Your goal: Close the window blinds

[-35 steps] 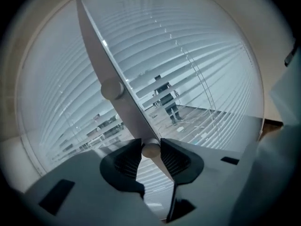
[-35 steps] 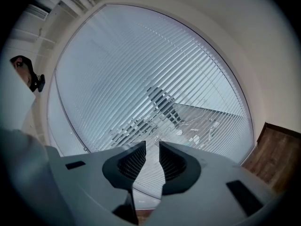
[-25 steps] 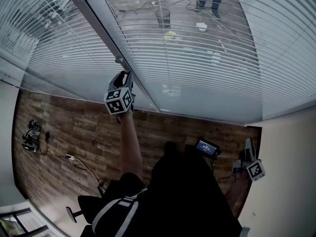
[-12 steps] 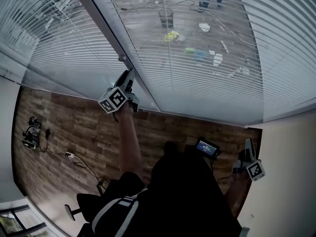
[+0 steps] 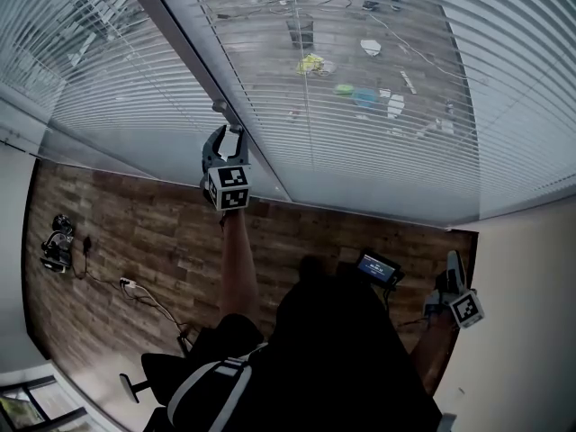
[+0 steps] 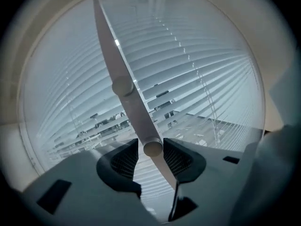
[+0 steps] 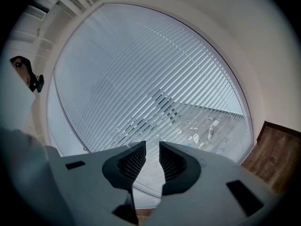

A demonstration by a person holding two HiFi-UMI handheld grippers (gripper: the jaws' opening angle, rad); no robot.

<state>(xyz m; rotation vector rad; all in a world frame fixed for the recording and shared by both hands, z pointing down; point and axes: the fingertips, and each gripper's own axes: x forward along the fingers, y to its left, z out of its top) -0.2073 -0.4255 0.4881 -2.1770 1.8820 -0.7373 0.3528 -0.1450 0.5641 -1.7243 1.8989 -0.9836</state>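
White slatted blinds [image 5: 378, 79] cover the window, and the slats are tilted so that a floor beyond shows through. A grey post [image 5: 193, 57] runs between two panes and carries two round knobs. My left gripper [image 5: 225, 133] is raised to the post, with the lower knob [image 6: 153, 148] between its jaws. The jaws have just been opening; a gap shows on the left pad [image 6: 127, 159] side, so the knob is not gripped. The upper knob [image 6: 123, 86] is free. My right gripper [image 7: 152, 149] hangs low at the right [image 5: 453, 264], jaws a little apart with nothing between them.
A wood floor [image 5: 135, 232] lies below the window. A small device [image 5: 57, 246] with a cable lies at the far left. A small lit screen [image 5: 376, 269] sits near my right side. A cream wall [image 5: 531, 313] closes the right edge.
My left gripper has rolled about its own axis at the knob, so its marker cube now faces another way. Its jaws now stand wider. The right gripper has kept still.
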